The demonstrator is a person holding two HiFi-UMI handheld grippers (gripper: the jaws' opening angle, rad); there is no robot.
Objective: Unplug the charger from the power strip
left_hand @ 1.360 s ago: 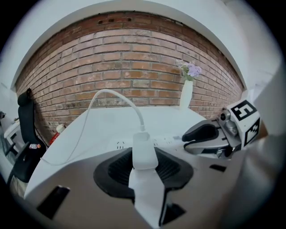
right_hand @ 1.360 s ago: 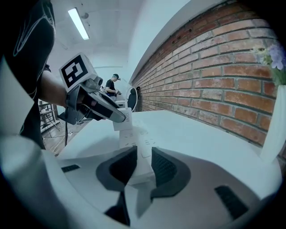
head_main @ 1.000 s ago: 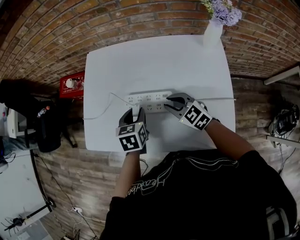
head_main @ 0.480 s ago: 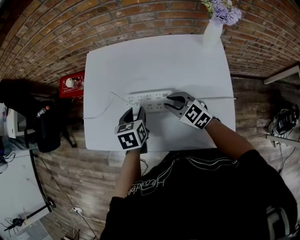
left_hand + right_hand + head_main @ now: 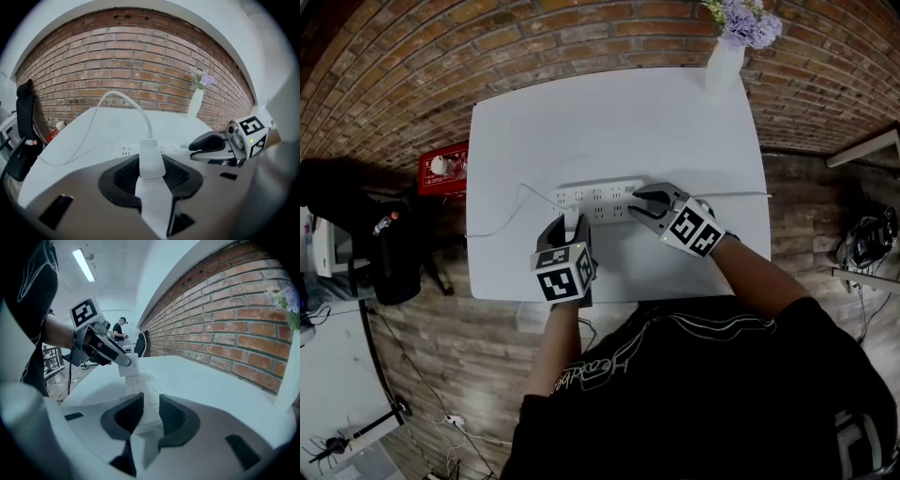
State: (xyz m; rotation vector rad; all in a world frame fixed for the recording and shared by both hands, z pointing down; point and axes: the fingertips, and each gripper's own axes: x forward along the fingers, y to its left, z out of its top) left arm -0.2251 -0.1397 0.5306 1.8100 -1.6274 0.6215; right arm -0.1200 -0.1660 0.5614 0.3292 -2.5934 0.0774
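"Where is the charger (image 5: 151,158)?"
"At the left end of the power strip (image 5: 600,199), toward the near edge of the table (image 5: 609,122). The left gripper (image 5: 566,225) holds it between its jaws."
"And the right gripper (image 5: 645,204)?"
"Its jaws clamp the strip's right end."

- I've got a plain white table (image 5: 609,122) in the head view.
- A white power strip (image 5: 598,199) lies flat near the middle, running 9 to 3 o'clock.
- Its cord (image 5: 741,196) heads off toward 3 o'clock.
- A thin white cable (image 5: 502,223) trails off toward 9 o'clock.
- A white vase (image 5: 725,64) stands at the 1 o'clock corner.
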